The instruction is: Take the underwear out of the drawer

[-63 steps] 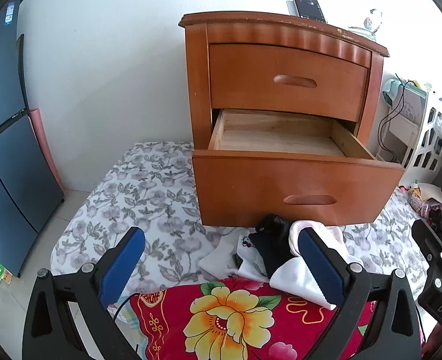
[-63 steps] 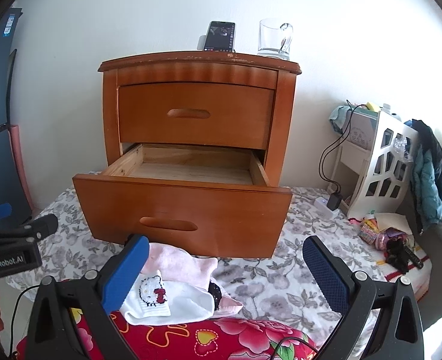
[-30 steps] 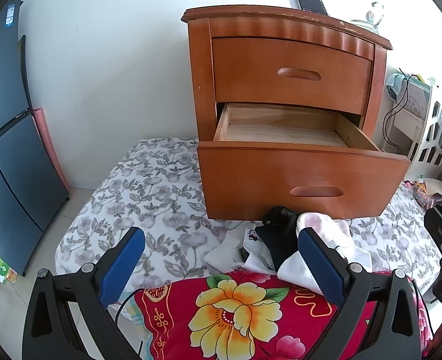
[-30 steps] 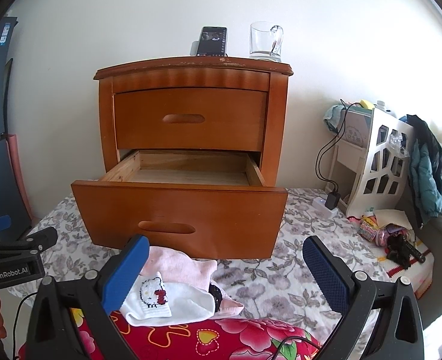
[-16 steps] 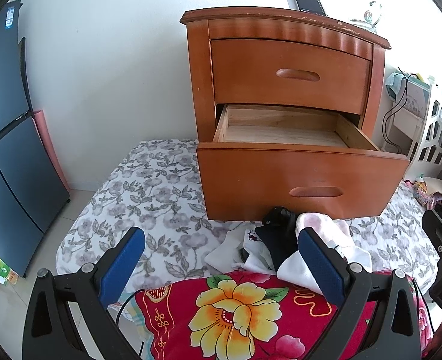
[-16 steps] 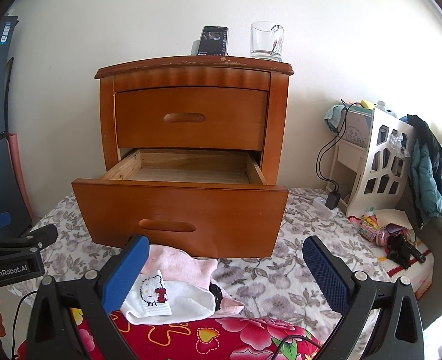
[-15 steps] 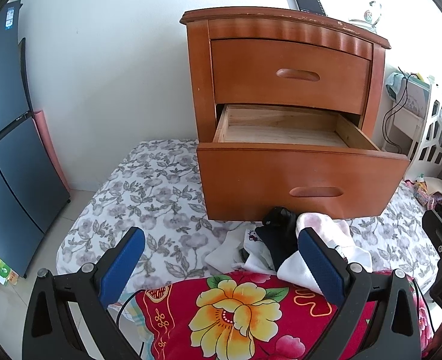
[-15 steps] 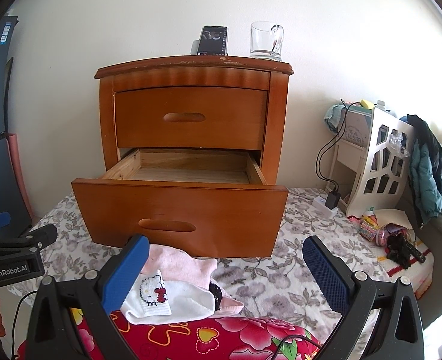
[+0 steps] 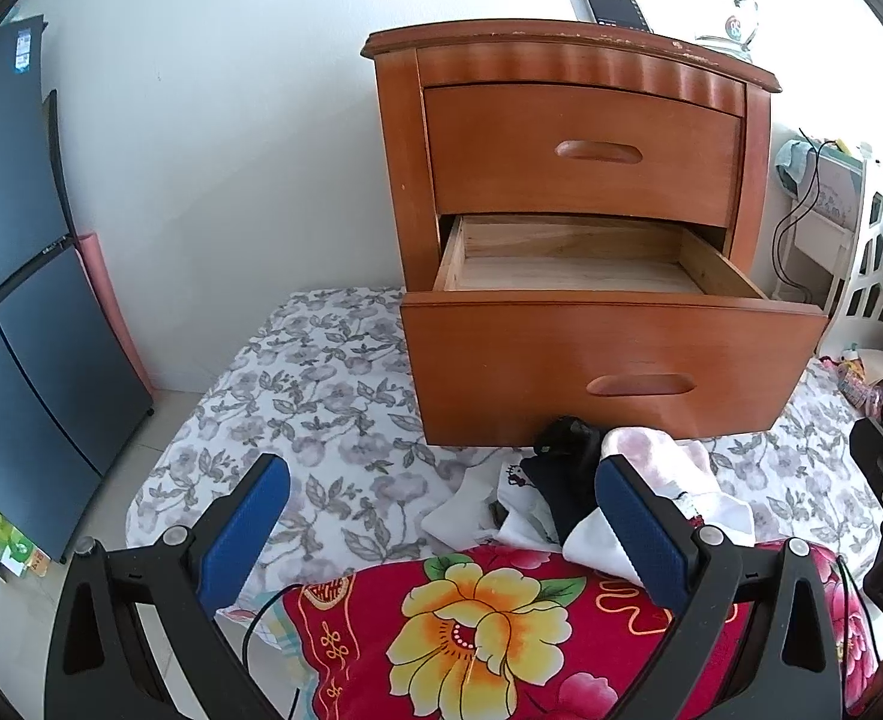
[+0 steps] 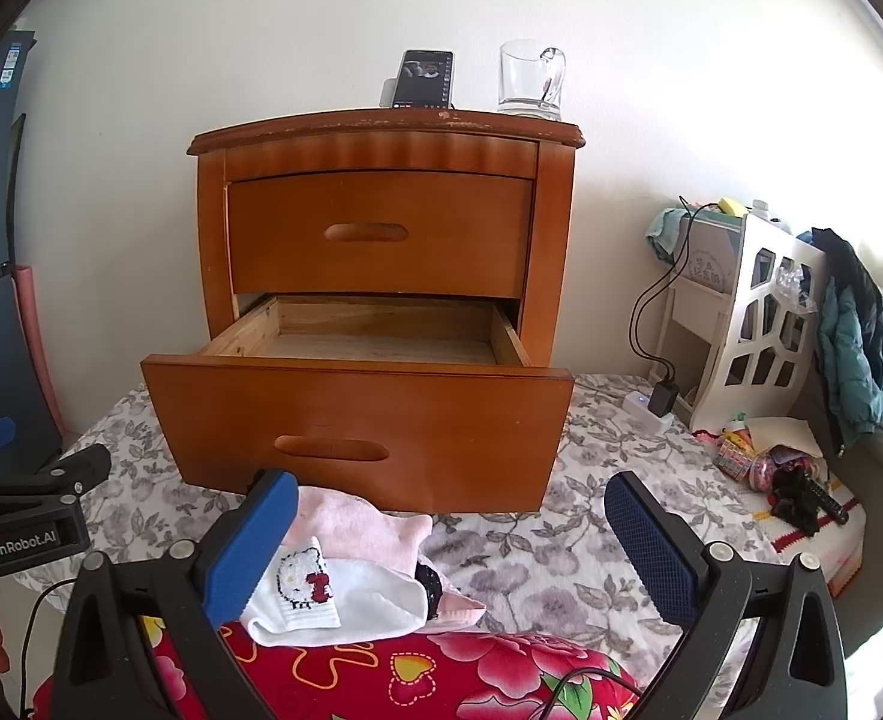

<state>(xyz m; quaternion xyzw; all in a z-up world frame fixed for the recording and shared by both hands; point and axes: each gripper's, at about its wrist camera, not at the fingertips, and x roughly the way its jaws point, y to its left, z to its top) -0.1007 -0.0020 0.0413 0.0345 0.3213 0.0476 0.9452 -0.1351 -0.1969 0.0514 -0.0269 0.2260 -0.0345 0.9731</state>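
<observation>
Floral bedsheet (image 10: 561, 570) – "GenRobot.AI" on left claw (image 9: 441, 534); both it and right claw (image 10: 450, 546) spread, empty

**A lived-in bedroom at home**

A wooden nightstand (image 10: 381, 276) stands against a white wall on a floral-print sheet (image 10: 561, 552), with a phone (image 10: 423, 79) and a glass mug (image 10: 528, 79) on top. To the right, a white cut-out shelf (image 10: 759, 324) holds a draped teal jacket (image 10: 849, 348). A red flowered quilt (image 9: 477, 630) lies nearest.
</observation>
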